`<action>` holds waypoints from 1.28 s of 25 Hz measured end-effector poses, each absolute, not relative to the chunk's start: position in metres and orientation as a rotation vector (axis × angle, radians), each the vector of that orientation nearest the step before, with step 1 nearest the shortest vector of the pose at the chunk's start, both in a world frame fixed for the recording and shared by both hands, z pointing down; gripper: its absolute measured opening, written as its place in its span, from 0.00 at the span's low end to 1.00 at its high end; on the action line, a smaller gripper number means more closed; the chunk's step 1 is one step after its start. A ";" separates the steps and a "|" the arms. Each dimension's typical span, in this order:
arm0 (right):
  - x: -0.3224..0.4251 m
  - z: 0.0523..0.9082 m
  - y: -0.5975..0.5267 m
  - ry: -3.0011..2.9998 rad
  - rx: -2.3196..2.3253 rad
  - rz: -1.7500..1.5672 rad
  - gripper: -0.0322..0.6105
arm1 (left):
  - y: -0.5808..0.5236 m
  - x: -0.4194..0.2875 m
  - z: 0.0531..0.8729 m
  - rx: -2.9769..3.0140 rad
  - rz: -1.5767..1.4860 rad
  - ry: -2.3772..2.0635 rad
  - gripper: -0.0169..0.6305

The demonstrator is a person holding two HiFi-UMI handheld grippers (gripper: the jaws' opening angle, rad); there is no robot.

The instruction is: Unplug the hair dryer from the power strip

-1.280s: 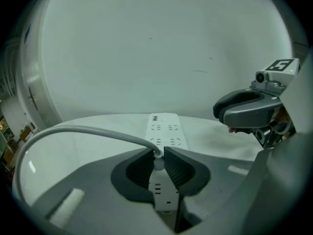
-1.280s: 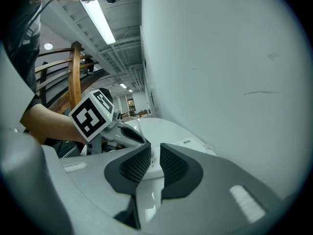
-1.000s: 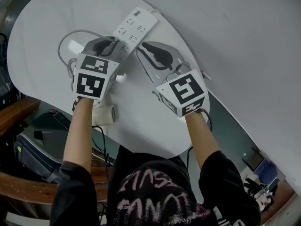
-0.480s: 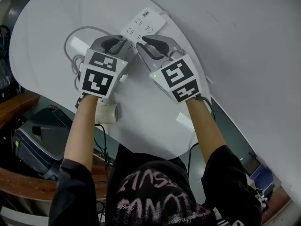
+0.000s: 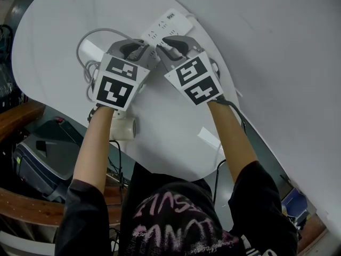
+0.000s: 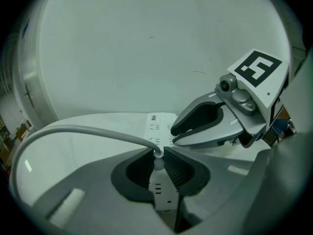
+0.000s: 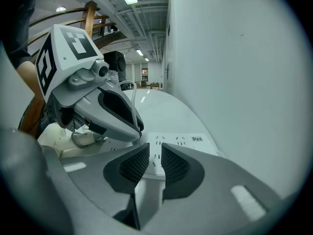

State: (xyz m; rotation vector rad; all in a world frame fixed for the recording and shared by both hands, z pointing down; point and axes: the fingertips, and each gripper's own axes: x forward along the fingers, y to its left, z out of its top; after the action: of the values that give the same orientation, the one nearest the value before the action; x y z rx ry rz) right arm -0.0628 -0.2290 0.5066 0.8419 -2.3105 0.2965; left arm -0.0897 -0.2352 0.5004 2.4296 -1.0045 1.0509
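Surface (image 5: 160,127): white, rounded, set against a plain white wall. At its near edge, below the person's left forearm, lies the hair dryer (image 5: 123,128), a pale cylindrical body; finer detail cannot be made out. Its grey cable (image 6: 88,131) loops across the surface on the left side and ends in a white plug (image 6: 157,161) seated in the power strip (image 5: 169,21). The left tool (image 6: 157,153) is clamped on that plug, both jaws pressed against its sides. Just beside it, the right tool (image 7: 155,153) sits over the strip with its jaws a narrow gap apart and nothing gripped. The strip is white, elongated, with rows of sockets, its far end near the wall.
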 end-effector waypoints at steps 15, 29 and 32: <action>-0.066 0.524 -0.233 -2.232 0.835 0.353 0.14 | -0.236 -0.090 0.503 2.404 1.048 -0.970 0.13; -0.064 0.522 -0.234 -2.252 0.854 0.369 0.16 | -0.236 -0.089 0.501 2.403 1.068 -0.951 0.13; -0.064 0.522 -0.235 -2.247 0.857 0.375 0.16 | -0.236 -0.088 0.501 2.423 1.102 -0.942 0.12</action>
State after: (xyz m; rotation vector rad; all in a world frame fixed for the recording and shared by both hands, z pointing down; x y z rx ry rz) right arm -0.0639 -0.2346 0.5225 0.8575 -2.2473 0.3752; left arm -0.0881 -0.2359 0.5008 2.4226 -0.9418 1.1025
